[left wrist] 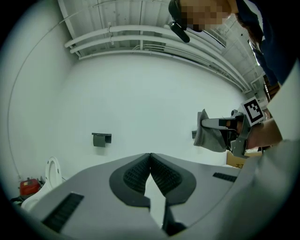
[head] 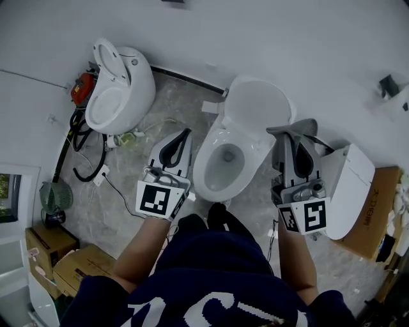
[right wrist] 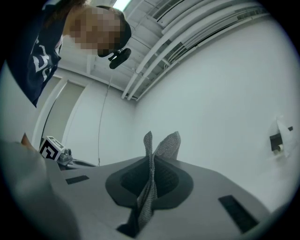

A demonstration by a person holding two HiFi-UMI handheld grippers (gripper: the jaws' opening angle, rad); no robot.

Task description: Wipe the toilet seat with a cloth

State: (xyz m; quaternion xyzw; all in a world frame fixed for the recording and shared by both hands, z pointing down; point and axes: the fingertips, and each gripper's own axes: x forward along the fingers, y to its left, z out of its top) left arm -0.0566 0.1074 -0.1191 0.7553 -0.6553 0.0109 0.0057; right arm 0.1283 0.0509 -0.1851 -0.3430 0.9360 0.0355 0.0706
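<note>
Clamping the soft, limp cloth mid-fold with the right gripper, centre right (light, probably best bunched); holding the left gripper pressed together, empty.

Head view: even, cool, diffuse light; shadows soft, faint dark edge round toilet base. White porcelain near blown out, little surface detail. Dark garment at lower frame underexposed. Wall line at top bent by wide lens.

Both gripper views: black vignette in corners, strong barrel distortion – ceiling pipes bowed into arcs.

Right gripper view: ceiling lamp glares at top edge; cloth weave crisp, lower left foreground blurred.
</note>
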